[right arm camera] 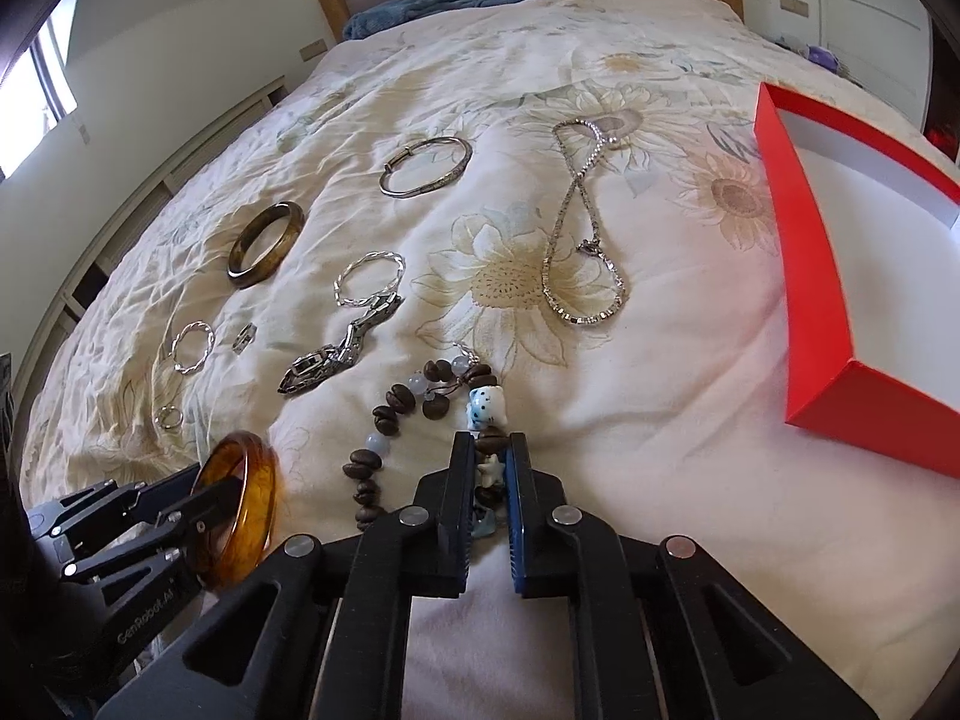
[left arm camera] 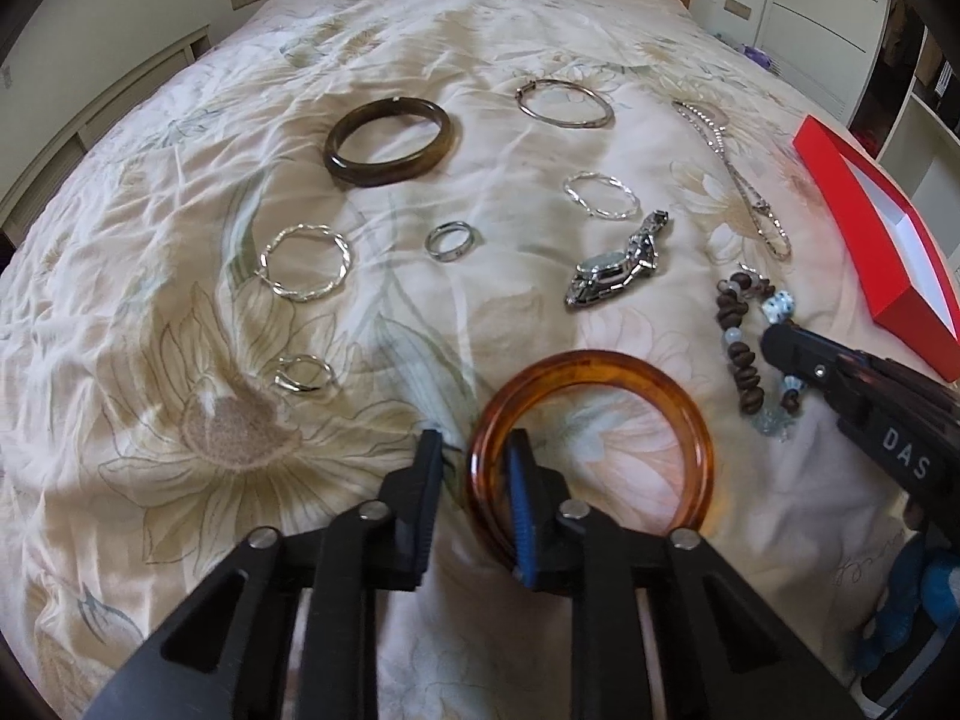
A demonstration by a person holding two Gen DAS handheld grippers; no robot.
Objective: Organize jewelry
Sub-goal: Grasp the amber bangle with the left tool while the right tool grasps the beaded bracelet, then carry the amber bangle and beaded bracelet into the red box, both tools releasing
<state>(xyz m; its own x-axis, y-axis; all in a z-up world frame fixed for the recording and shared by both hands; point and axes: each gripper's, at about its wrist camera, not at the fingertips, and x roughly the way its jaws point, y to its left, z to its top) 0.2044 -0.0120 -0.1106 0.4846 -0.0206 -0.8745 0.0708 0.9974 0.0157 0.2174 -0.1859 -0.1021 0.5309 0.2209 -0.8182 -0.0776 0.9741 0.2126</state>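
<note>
On the flowered bed (left arm camera: 180, 312), the left gripper's (left arm camera: 474, 450) jaws clench the amber bangle (left arm camera: 600, 372); the right gripper's (right arm camera: 487, 453) jaws pinch the beaded bracelet (right arm camera: 390, 414) beside the red box (right arm camera: 828, 324).

The left claw (left arm camera: 474, 450) straddles the near rim of a thick bangle (left arm camera: 591, 450) on the bed cover (left arm camera: 150, 360), with small rings (left arm camera: 302, 373) to its left and a watch (left arm camera: 621, 264) ahead. Right of it, the right claw (right arm camera: 489, 450) closes over a bead bracelet (right arm camera: 384, 414). A chain (right arm camera: 576, 222) lies ahead of that claw and an open box (right arm camera: 828, 324) to its right.
</note>
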